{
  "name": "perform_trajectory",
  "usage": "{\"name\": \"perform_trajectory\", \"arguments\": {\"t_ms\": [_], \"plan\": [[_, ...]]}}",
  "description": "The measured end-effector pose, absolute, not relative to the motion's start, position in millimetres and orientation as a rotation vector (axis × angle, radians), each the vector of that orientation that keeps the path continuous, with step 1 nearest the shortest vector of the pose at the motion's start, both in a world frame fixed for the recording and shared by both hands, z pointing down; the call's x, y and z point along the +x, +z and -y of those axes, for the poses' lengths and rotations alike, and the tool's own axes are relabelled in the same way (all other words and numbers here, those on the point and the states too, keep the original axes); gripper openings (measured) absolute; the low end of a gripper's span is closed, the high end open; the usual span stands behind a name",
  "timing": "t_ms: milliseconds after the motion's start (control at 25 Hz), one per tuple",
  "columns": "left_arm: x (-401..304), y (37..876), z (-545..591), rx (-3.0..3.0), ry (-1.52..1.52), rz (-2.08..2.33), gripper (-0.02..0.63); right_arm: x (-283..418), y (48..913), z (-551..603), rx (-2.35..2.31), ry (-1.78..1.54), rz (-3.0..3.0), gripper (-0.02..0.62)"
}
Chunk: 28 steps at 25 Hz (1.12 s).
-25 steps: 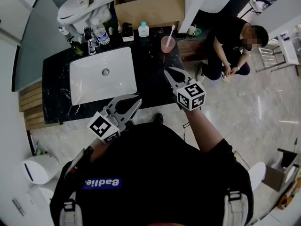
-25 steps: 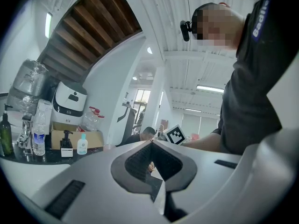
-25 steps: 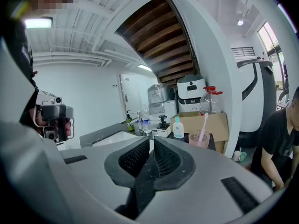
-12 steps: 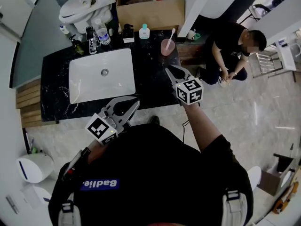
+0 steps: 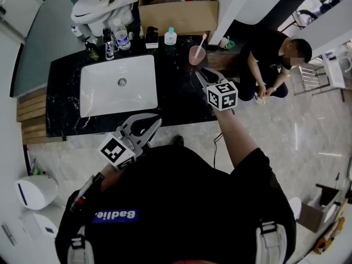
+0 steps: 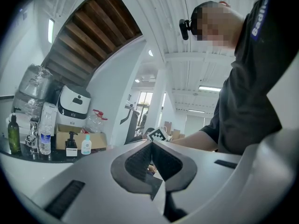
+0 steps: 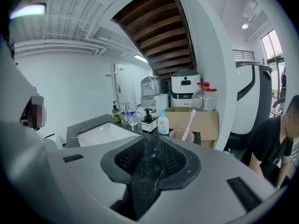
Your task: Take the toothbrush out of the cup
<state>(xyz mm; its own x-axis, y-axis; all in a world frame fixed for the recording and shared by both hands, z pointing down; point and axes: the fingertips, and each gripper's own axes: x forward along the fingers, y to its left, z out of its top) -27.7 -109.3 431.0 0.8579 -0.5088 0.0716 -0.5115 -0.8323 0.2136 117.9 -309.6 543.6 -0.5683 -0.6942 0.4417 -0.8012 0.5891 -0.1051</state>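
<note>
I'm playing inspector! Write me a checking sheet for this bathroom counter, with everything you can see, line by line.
Surface: black marble counter with a white sink.
Job's things: pink toothbrush stands tilted in the pink cup, back right of the counter.
Clutter: green bottle, water bottle, pump dispenser and teal-capped bottle behind the sink.
Grippers: right gripper slightly open, empty, short of the cup; left gripper shut, empty, near the counter's front edge.
Cables: thin dark line under the right forearm, maybe a cord.
Surroundings: cardboard box, toilet, person crouching on the floor.
</note>
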Motion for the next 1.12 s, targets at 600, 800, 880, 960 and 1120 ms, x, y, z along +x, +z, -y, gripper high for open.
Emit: {"name": "perform_trajectory", "arguments": {"t_ms": [600, 800, 880, 960, 1120], "plan": [[-33, 432, 106, 2.801, 0.002, 0.828, 0.011, 135, 557, 356, 1.24, 0.52, 2.42, 0.097], [-36, 435, 106, 2.788, 0.001, 0.849, 0.011, 137, 562, 377, 1.222, 0.523, 2.402, 0.103], [-36, 435, 106, 2.777, 0.001, 0.857, 0.011, 140, 561, 387, 1.229, 0.528, 2.393, 0.106], [-37, 436, 106, 2.763, 0.002, 0.864, 0.011, 144, 559, 396, 1.24, 0.534, 2.387, 0.106], [-39, 436, 109, 2.763, 0.003, 0.873, 0.011, 148, 558, 415, 1.264, 0.546, 2.38, 0.106]]}}
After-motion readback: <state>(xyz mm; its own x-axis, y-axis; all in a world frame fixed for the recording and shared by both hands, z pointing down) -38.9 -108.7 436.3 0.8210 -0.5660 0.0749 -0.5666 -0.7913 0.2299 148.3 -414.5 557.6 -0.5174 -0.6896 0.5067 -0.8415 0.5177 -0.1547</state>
